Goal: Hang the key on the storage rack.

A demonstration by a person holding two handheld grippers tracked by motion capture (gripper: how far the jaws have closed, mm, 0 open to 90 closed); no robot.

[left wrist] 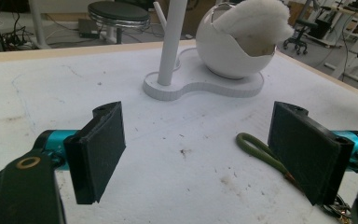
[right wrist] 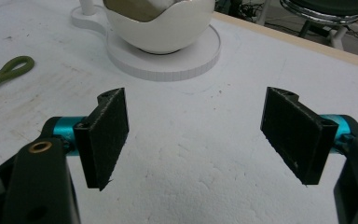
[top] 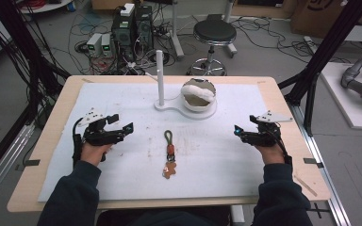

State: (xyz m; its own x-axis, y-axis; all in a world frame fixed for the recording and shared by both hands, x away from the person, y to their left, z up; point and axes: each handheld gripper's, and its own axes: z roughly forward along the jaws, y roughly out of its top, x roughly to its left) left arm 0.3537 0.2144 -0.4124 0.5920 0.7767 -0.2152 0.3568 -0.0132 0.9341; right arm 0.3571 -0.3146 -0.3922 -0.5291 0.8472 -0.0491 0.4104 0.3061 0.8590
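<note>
Keychain (top: 169, 157) lies clear — stand (top: 185, 107) beyond.

Matt white foam mat (top: 226, 155), scuffed

1. The mat (top: 122, 101) lies on the counter (top: 52, 141) and covers most of its top
2. The stand base (top: 184, 110) sits on the mat at the far middle; the post (top: 160, 77) rises upright from its left end and the bowl (top: 198, 96) rests on its right end
3. The padding (top: 200, 88) lies in the bowl
4. The keychain (top: 169, 155) lies on the mat at the centre, nearer the person than the stand base and well apart from it
5. The left hand-held gripper (top: 122, 128) is left of the keychain, the right hand-held gripper (top: 241, 133) right of it, the keychain between them
6. The stool (top: 213, 40) stands on the floor behind the counter
</note>
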